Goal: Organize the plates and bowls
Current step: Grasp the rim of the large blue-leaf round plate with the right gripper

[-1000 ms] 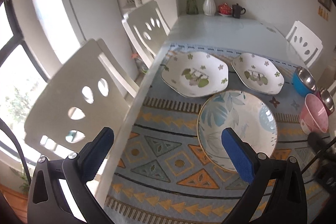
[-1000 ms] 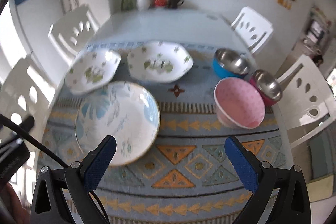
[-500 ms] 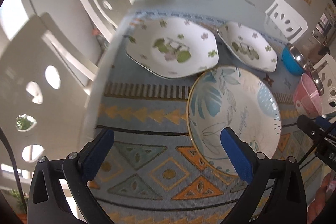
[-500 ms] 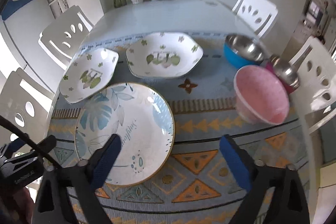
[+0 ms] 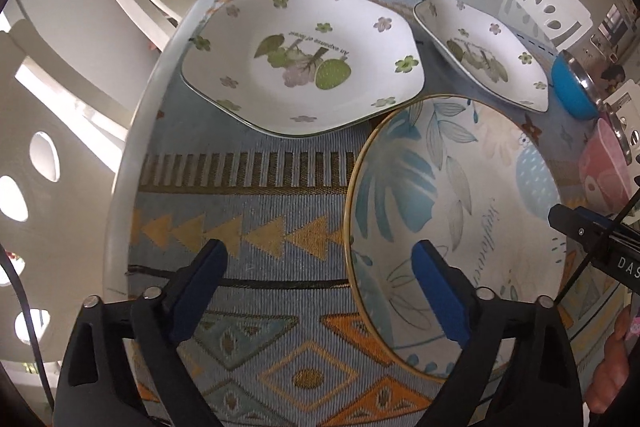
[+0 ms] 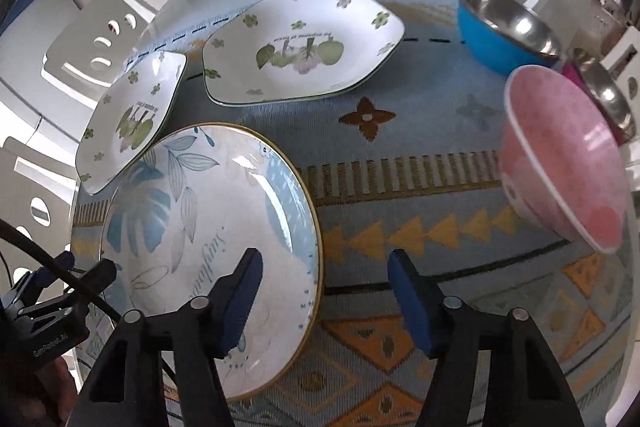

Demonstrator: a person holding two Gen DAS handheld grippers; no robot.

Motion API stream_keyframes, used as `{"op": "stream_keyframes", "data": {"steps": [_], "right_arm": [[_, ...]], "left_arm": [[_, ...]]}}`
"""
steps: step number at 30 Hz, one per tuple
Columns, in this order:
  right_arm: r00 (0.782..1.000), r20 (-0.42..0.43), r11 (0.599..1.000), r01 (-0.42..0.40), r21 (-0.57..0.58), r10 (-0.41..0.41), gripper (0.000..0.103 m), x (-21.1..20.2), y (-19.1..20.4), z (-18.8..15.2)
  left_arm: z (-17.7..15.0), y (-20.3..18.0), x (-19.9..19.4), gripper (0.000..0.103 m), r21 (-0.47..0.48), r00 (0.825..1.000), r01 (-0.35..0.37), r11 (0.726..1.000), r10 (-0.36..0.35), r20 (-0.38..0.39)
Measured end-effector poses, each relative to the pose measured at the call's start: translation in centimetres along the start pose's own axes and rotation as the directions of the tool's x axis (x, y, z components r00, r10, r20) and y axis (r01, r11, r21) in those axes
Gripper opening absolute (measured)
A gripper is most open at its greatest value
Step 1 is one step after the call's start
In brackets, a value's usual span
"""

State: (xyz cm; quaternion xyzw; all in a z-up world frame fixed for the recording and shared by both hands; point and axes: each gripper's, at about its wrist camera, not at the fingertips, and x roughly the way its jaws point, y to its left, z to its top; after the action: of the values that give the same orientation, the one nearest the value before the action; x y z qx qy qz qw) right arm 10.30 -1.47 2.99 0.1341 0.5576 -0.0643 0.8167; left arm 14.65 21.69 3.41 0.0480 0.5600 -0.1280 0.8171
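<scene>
Grippers straddle opposite edges of leaf plate [image 5: 460, 211] on patterned cloth [image 5: 260, 219]: left gripper [image 5: 320, 291] and right gripper [image 6: 324, 303] jaws have just been closing, not yet gripping. Flower plates [image 6: 296, 43] behind it.

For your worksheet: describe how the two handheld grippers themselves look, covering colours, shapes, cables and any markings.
Both the left gripper and the right gripper have black angular frames with silver screws and two flat blue padded fingers. A thin black cable runs by the left one, whose black body carries small white lettering, too small to read.
</scene>
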Motion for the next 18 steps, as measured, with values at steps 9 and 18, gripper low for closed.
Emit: {"op": "stream_keyframes", "data": {"steps": [9, 18], "right_arm": [[0.998, -0.020, 0.998, -0.067, -0.012, 0.067, 0.042, 1.6, -0.6, 0.8], [0.991, -0.031, 0.991, -0.134, -0.009, 0.134, 0.020, 2.4, -0.1, 0.2]], "left_arm": [[-0.3, -0.3, 1.3, 0.045, -0.019, 0.996, 0.077, 0.997, -0.078, -0.039], [-0.4, -0.9, 1.7, 0.040, -0.010, 0.990, 0.135, 0.991, -0.135, -0.031]]}}
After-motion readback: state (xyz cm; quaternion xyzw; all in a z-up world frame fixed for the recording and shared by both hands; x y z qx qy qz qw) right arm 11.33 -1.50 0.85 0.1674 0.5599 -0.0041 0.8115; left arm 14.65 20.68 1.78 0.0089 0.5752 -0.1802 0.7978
